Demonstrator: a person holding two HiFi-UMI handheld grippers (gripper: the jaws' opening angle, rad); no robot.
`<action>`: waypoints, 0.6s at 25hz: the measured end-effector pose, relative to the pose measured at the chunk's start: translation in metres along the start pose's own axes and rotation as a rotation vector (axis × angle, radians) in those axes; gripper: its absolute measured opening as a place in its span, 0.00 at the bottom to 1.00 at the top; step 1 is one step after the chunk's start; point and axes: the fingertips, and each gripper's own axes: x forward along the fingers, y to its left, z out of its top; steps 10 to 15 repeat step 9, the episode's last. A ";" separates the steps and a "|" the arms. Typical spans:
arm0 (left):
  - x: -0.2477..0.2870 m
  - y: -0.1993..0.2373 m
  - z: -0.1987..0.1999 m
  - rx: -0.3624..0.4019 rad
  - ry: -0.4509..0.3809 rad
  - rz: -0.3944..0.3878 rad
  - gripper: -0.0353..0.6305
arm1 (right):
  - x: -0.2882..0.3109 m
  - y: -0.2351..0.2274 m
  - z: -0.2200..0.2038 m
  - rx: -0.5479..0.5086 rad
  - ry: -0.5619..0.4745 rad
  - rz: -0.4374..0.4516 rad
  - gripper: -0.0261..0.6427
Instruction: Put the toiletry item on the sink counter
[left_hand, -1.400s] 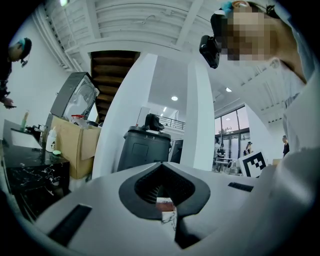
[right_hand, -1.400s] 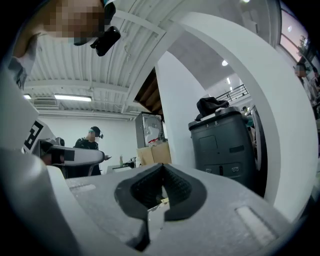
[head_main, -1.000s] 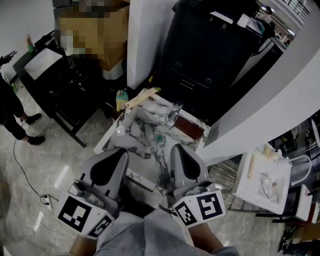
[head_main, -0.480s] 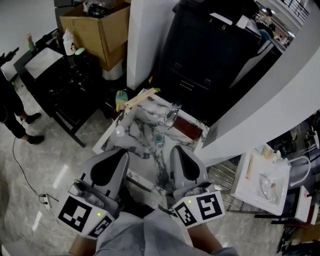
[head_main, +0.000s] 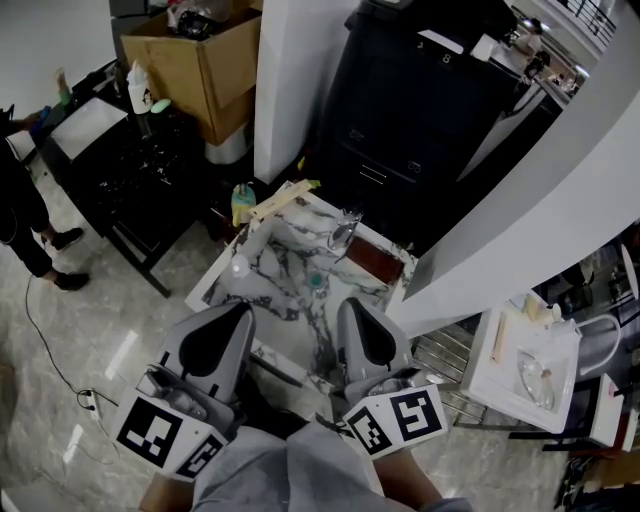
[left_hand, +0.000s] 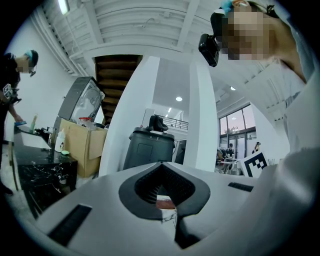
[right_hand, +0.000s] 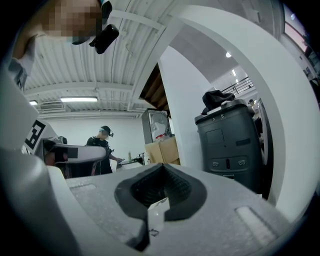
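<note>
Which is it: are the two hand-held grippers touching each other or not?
Apart. The head view shows the left hand-held gripper and right hand-held gripper side by side, with marble sink counter visible in the gap between them.

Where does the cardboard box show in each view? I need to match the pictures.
Head view: cardboard box at the top left, beside the white pillar.
Left gripper view: cardboard box left of centre, at mid-height.
Right gripper view: cardboard box small, near centre.
Shared landmark: the dark bin, right of the box in every view.
</note>
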 end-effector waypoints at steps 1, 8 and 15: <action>-0.001 0.001 0.000 0.000 0.000 0.003 0.06 | 0.000 0.001 0.000 -0.001 0.001 0.002 0.03; -0.001 -0.001 0.000 -0.001 -0.001 0.011 0.06 | -0.001 -0.001 -0.002 0.012 0.006 0.013 0.03; -0.002 -0.002 0.000 0.000 -0.001 0.011 0.06 | -0.001 -0.001 -0.002 0.015 0.007 0.014 0.03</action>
